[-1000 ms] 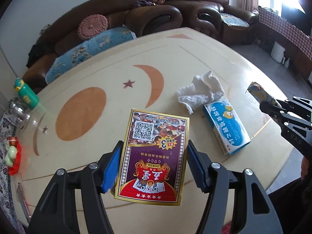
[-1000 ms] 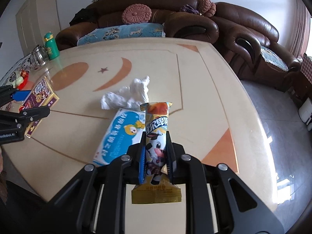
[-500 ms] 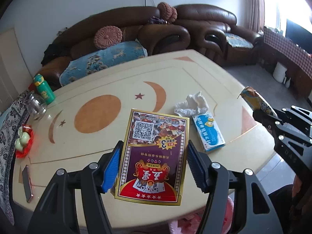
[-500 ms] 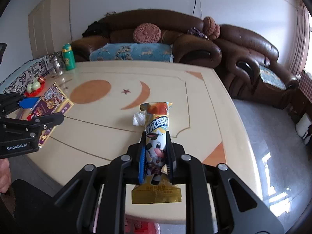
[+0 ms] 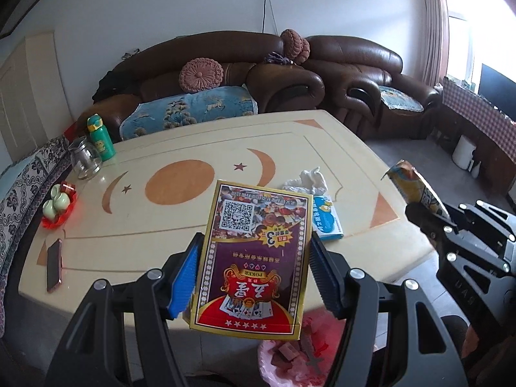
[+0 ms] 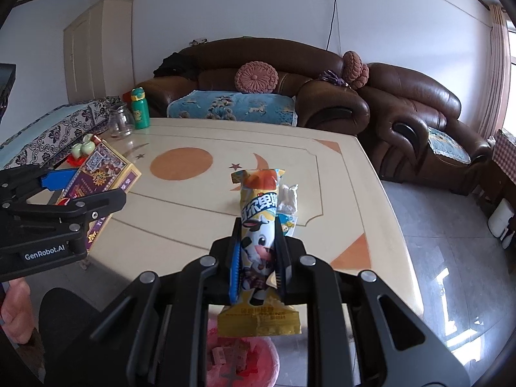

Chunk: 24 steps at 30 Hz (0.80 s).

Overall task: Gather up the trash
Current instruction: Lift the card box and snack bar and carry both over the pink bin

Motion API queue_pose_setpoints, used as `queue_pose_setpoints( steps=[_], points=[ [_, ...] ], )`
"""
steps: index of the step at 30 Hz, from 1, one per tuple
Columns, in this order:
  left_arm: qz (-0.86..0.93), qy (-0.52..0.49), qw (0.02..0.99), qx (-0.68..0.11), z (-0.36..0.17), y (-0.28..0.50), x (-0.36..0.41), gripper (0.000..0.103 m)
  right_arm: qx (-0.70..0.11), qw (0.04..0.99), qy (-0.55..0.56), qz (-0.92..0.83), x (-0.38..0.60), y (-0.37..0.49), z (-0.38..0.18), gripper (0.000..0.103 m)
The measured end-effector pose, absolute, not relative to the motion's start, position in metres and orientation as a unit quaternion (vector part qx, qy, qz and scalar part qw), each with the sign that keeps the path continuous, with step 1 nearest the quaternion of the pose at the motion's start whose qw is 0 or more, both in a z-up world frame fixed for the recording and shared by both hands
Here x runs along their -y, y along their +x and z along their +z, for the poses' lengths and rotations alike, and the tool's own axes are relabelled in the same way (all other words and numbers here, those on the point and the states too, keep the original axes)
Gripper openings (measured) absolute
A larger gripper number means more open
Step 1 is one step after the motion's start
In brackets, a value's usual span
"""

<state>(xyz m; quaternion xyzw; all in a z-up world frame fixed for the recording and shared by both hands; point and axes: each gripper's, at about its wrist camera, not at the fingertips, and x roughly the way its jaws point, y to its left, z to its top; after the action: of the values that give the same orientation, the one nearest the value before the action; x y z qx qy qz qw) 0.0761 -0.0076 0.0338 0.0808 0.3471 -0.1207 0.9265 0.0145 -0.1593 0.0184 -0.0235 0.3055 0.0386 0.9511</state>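
Note:
My left gripper [image 5: 254, 277] is shut on a flat purple and gold poker card box [image 5: 254, 242], its blue pads pressing both long edges. My right gripper [image 6: 258, 258] is shut on a yellow snack wrapper with a cartoon cow [image 6: 259, 225], held upright. Both hang over the near edge of the cream table [image 5: 161, 225]. Below them stands a bin lined with a pink bag [image 6: 242, 361] holding scraps. A crumpled white tissue [image 5: 309, 179] and a blue tissue pack [image 5: 325, 219] lie on the table. The right gripper [image 5: 425, 222] also shows at the left view's right side.
A phone [image 5: 54, 264], a red tray of green cups [image 5: 59, 203], a glass jug [image 5: 84, 158] and a green bottle [image 5: 100, 137] sit along the table's left side. Brown leather sofas [image 5: 290, 74] stand behind. Grey floor lies to the right.
Both grippers have drawn back from the table and risen, each keeping its load. The table's near edge and the pink-lined bin have come into view beneath them.

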Motion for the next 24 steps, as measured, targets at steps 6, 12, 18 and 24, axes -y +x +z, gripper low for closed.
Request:
queue_pose_setpoints(
  steps=[6,12,18,24],
  points=[
    [-0.119,0.073,0.928,-0.346,0.036,0.048,0.008,0.062,-0.306,0.951,-0.024,0.043,0.152,-0.016,0.023,0.018],
    [-0.125,0.068,0.925,-0.353,0.029,0.027,0.011,0.062,-0.308,0.950,-0.026,0.042,0.148,-0.039,0.024,0.018],
    [-0.128,0.071,0.919,-0.366,0.017,0.014,0.014,0.062,-0.319,0.946,-0.024,0.040,0.146,-0.055,0.015,0.018],
    [-0.129,0.074,0.915,-0.375,0.005,0.005,0.017,0.062,-0.332,0.942,-0.020,0.041,0.143,-0.065,0.006,0.018]
  ],
)
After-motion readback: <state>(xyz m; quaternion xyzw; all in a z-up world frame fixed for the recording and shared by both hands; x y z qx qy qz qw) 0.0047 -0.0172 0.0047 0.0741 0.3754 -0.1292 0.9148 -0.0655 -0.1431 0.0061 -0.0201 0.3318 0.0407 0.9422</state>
